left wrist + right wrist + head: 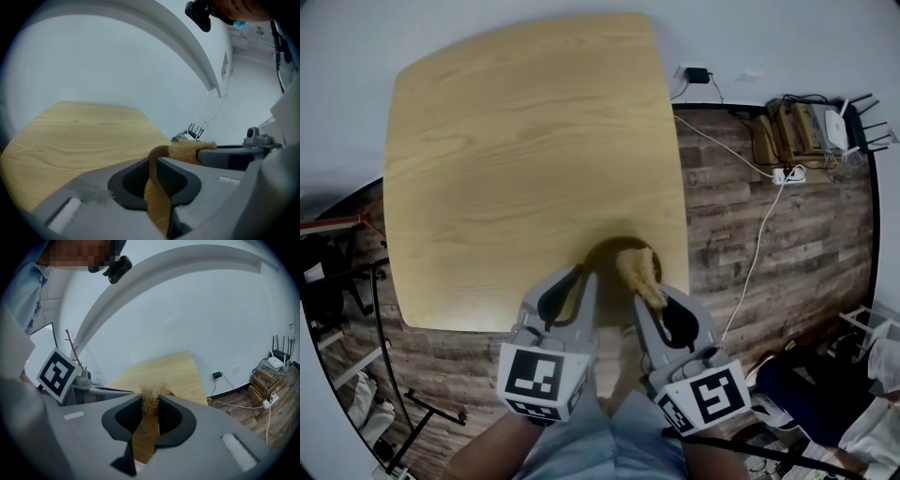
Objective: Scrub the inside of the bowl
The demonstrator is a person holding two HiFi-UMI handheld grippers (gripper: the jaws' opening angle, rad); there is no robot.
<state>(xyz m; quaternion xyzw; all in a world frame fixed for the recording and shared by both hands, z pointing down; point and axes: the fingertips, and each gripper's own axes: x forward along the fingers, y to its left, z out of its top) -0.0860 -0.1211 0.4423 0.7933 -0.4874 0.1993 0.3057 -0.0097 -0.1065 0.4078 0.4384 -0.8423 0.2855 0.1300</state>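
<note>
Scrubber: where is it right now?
In the head view, the scrubber is clamped in the right tool, over the bowl at the table's near edge; the left tool pinches the bowl's rim.

The head view is looking steeply down over the bowl (602,255) at the table's (525,141) near edge. Each gripper view is looking closely along its jaws; all are sharing the table's far right corner.

The bowl (602,258) (its near rim) hides behind the left claw (578,279) and right claw (656,298).
</note>
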